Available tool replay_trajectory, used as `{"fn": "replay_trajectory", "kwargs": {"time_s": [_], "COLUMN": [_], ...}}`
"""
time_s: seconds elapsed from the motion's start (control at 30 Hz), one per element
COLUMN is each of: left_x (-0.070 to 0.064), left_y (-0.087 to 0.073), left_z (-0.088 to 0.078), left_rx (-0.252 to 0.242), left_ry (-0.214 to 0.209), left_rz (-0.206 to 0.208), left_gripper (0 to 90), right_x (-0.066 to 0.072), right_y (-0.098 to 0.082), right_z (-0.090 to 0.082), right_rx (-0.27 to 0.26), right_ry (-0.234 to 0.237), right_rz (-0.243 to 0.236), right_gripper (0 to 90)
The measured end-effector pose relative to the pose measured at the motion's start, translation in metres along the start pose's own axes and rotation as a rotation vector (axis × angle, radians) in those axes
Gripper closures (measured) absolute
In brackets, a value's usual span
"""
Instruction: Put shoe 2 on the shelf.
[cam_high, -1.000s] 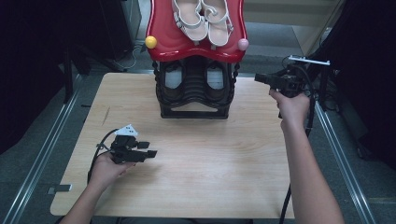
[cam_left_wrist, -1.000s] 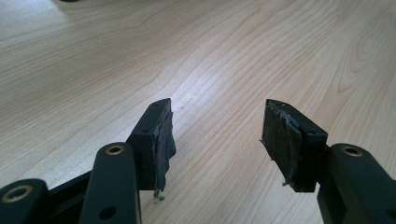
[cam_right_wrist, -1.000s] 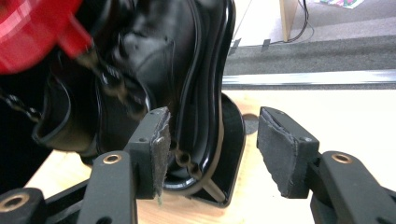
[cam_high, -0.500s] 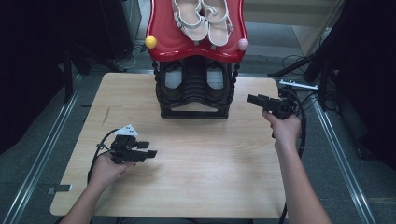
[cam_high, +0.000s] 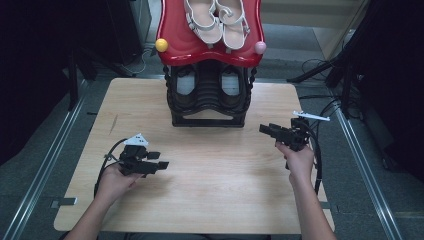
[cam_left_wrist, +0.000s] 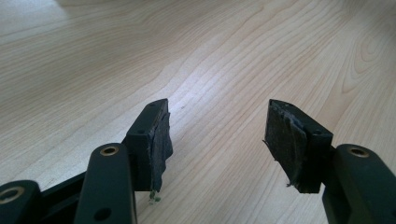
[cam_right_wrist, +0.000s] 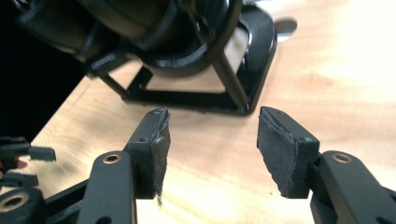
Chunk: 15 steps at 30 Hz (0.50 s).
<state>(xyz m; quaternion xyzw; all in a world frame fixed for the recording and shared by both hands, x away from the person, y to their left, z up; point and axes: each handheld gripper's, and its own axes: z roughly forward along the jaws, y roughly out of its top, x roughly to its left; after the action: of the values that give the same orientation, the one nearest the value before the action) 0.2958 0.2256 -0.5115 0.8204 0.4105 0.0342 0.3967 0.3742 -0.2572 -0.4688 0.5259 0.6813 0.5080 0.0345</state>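
High view: pair of sandals (cam_high: 217, 21) sits on red top tier of shoe rack (cam_high: 209, 95), at far edge of wooden table (cam_high: 210, 200). L gripper (cam_high: 161, 163) hovers low over table's near-left part, jaws wide, empty. R gripper (cam_high: 265, 130) off rack's right side, jaws wide, empty, pointing toward rack base.

Left gripper view: both pads apart w/ bare wood between.

Right gripper view: open jaws frame rack's black base; nothing gripped.

Judging by this, sandals look placed; hands seem clear, little left.
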Motion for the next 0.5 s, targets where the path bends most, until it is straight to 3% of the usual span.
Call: {"fn": "replay_trajectory", "kwargs": {"time_s": [0.37,0.5], "left_x": [-0.001,-0.003], "left_y": [0.000,0.001], "left_z": [0.001,0.002], "left_rx": [-0.004,0.002], "left_ry": [-0.005,-0.004], "left_rz": [0.003,0.012], "left_gripper": [39.2,38.9], "right_x": [0.002,0.005], "right_y": [-0.035,-0.043], "right_z": [0.002,0.005], "right_rx": [0.026,0.044], "right_ry": [0.038,0.035], "right_rz": [-0.002,-0.030], "right_gripper": [45.5,45.4]}}
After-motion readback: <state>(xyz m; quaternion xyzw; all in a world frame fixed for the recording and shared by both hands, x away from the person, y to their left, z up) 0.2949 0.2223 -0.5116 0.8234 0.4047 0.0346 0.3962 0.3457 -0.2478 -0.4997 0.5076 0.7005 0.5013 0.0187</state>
